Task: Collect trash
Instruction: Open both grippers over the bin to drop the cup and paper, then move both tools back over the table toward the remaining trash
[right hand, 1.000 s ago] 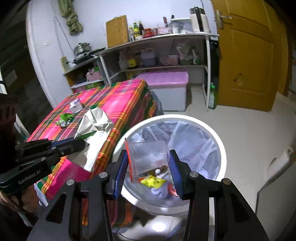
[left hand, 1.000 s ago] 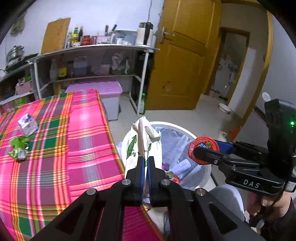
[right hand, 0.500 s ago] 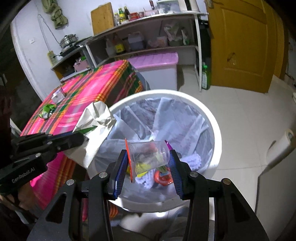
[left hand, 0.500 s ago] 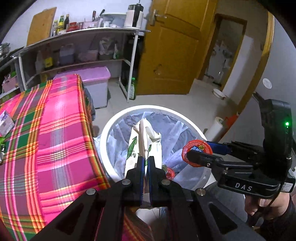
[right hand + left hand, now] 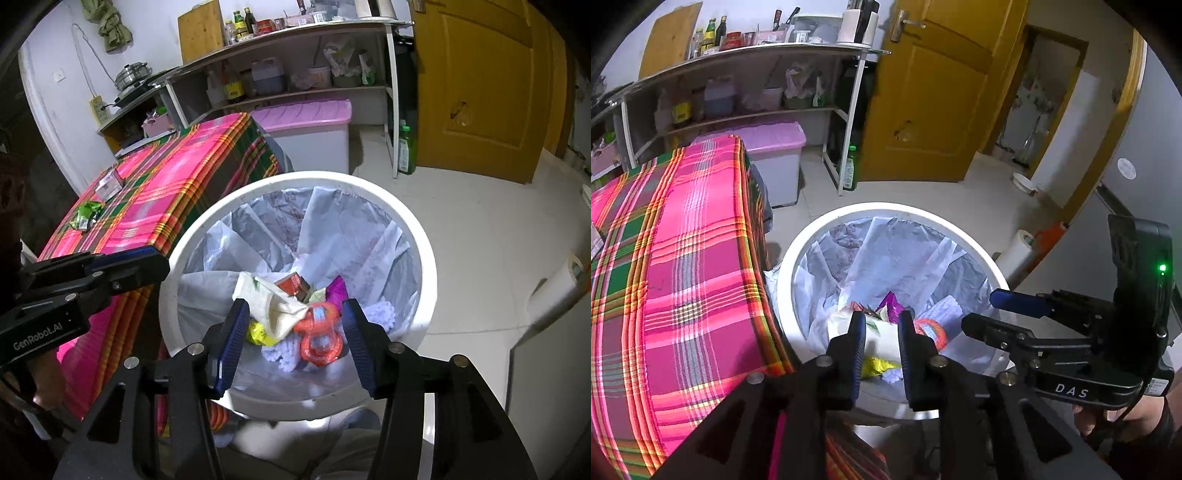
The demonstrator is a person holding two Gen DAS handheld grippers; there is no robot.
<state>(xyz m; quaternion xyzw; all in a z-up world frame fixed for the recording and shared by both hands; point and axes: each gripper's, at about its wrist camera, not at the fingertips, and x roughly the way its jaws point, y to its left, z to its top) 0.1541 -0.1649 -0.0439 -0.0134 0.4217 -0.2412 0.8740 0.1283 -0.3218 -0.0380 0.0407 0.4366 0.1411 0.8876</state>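
With both loads now lying in the bin [image 5: 413, 236], my left gripper [image 5: 880, 332] and right gripper [image 5: 291, 332] hang over its mouth with nothing between the pads. Left jaws have just been opening and stand a narrow gap apart; right jaws have just been opening too, and stand about half spread. Neither touches anything.

In the bin: the crumpled white paper bag [image 5: 275, 302] lies on top of the heap, the clear cup with the red rim [image 5: 319, 339] just beside it on its side, over a white plastic liner.

Remaining trash, as far as I can see, is on the table [image 5: 177, 177], well apart from the bin: a crumpled green wrapper [image 5: 86, 214] and a small whitish carton [image 5: 109, 182] near it, both toward the far end of the plaid cloth.

Handling judgement:
- Green wrapper: likely very light, thin, crinkly film. It will flatten and may slide on the cloth. Best pinched on a raised fold, jaws coming down from above and closing nearly fully.
- Carton: light, semi-stiff; probably empty, so it could cave under a hard squeeze. Take it across its two broad faces with moderate closure.
- Neither looks fragile. Main risk is the cloth bunching up into the pinch.
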